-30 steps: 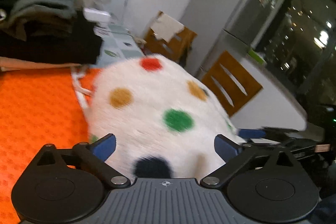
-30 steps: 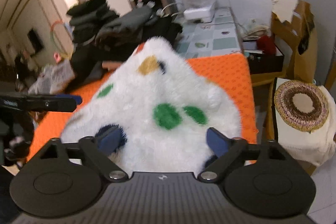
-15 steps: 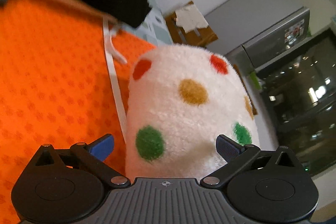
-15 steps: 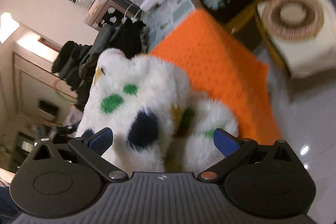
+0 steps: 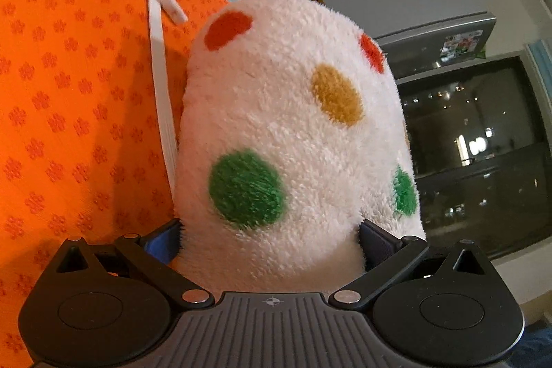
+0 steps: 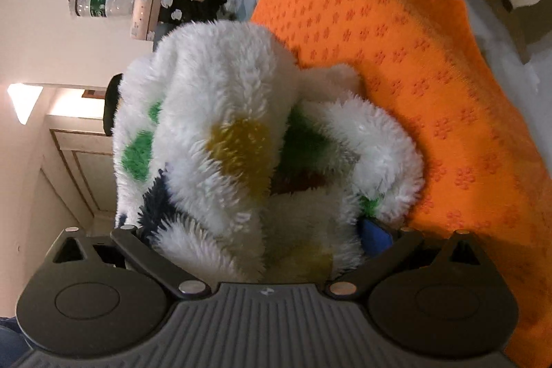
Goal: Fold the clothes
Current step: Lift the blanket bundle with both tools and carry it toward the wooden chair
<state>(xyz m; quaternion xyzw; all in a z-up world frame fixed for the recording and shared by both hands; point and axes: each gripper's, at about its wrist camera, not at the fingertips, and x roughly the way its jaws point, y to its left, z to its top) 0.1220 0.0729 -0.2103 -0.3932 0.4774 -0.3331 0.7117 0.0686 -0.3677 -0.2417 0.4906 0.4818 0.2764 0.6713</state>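
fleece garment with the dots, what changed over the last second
Both views rolled and closed in on the spotted fleece garment: the right gripper turned roughly a quarter turn, the left gripper tipped down toward the orange blanket, and the fleece bunched into thicker folds. Both grippers stayed clamped on it; the blanket stayed put.

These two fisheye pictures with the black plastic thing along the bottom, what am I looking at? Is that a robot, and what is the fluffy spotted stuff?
No robot arm here: a person holds a hand-operated gripper in each hand, and each has a camera looking forward along its two fingers. The black shape at the bottom is the gripper's own body. One picture comes from the left gripper, the other from the right gripper. Both are closed on the same fluffy white garment with coloured dots, bunched up between the blue finger pads. Beneath it lies an orange cloth with a small flower pattern. A white strap lies on the cloth beside the garment.
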